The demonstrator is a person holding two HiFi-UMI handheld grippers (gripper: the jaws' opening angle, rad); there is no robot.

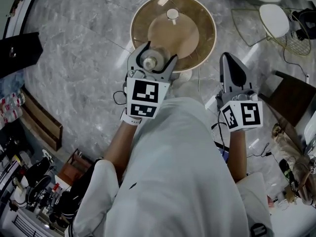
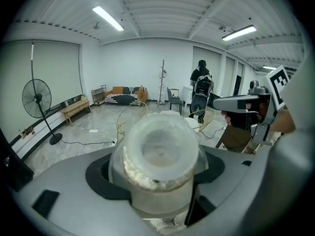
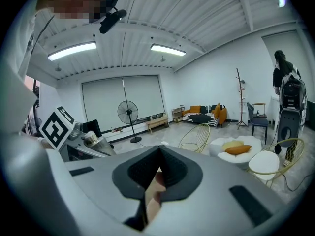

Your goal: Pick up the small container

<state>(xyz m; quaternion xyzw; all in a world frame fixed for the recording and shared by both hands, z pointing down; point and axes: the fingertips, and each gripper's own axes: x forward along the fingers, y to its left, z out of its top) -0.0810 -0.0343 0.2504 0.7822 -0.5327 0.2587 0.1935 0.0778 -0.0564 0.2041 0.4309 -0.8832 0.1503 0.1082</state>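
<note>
The small container (image 2: 160, 163), translucent with pale crumbly contents (one round end faces the camera), is clamped between the left gripper's (image 1: 153, 59) jaws at the round tan table's (image 1: 202, 19) near edge. The right gripper (image 1: 228, 62) hangs well apart, its jaws pressed together.

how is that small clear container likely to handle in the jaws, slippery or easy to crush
The small container looks like thin translucent plastic, so it is probably light and may flex under a hard squeeze. Its smooth round wall could slip or twist between the jaws. The pale grainy filling suggests only modest weight.
</note>
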